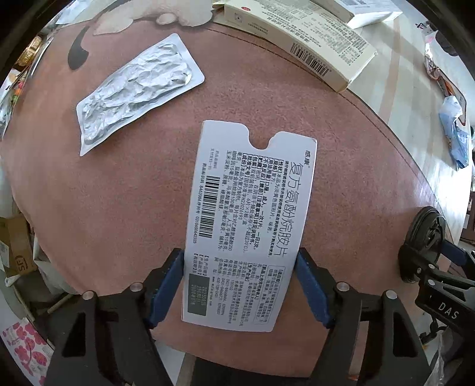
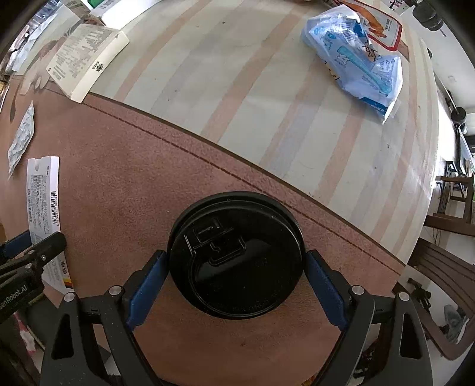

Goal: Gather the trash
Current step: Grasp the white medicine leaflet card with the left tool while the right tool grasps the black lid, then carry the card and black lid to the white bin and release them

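Observation:
My left gripper (image 1: 240,282) is shut on a flat white medicine box (image 1: 246,219) with black Chinese print and a barcode, held over the pink mat (image 1: 118,207). The box also shows at the left in the right wrist view (image 2: 44,202). My right gripper (image 2: 236,279) is shut on a black plastic cup lid (image 2: 236,255), its blue pads against the lid's rim. The lid and right gripper show at the right edge of the left wrist view (image 1: 424,240). A crumpled silver blister pack (image 1: 136,92) lies on the mat beyond the box.
A cream medicine box (image 1: 311,38) lies at the mat's far edge on the striped tabletop (image 2: 267,89). A blue and white plastic wrapper (image 2: 356,53) lies far right, with a red-edged packet (image 2: 383,26) behind it. A chair (image 2: 439,261) stands at the right.

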